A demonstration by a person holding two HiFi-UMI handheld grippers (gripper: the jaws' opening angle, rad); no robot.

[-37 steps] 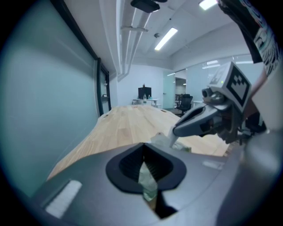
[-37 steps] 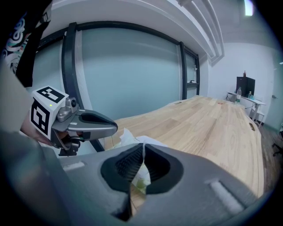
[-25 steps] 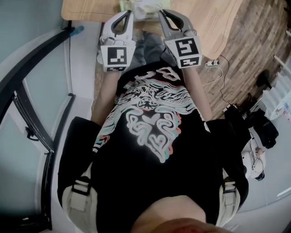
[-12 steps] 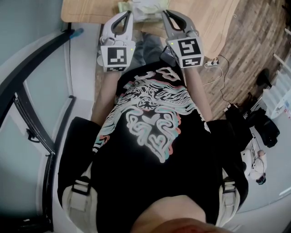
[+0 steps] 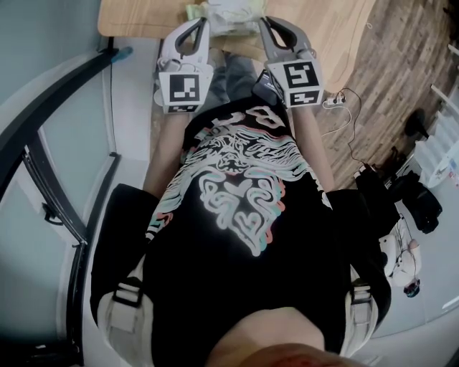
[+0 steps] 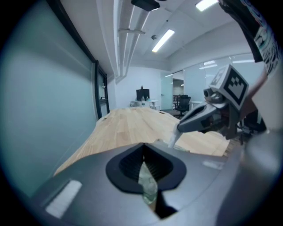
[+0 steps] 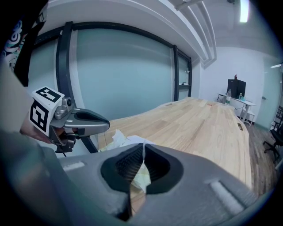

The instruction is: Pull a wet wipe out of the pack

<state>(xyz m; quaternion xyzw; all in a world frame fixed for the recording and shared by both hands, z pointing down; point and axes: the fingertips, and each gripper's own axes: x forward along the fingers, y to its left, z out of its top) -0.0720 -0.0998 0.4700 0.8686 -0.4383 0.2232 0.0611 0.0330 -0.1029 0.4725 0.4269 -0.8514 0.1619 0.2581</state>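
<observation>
- Now the pack (image 5: 226, 16) lies at the bench (image 5: 129, 18) edge, long axis running from left gripper (image 5: 204, 23) to right gripper (image 5: 261, 23).
- Left jaws clamp the pack's greenish end.
- Right jaws pinch a wipe (image 6: 172, 141) at the pack's other end (the pulling side).

Open tabletop (image 7: 208, 128) runs far ahead — glass wall (image 6: 44, 110) along its left side, pack (image 5: 226, 14) at near end.

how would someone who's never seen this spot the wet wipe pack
Find the light wooden table at the top of the head view. At its near edge, between the left gripper and the right gripper, sits the wet wipe pack. It is soft, crumpled and pale green-white, unlike the hard grey grippers beside it.
</observation>
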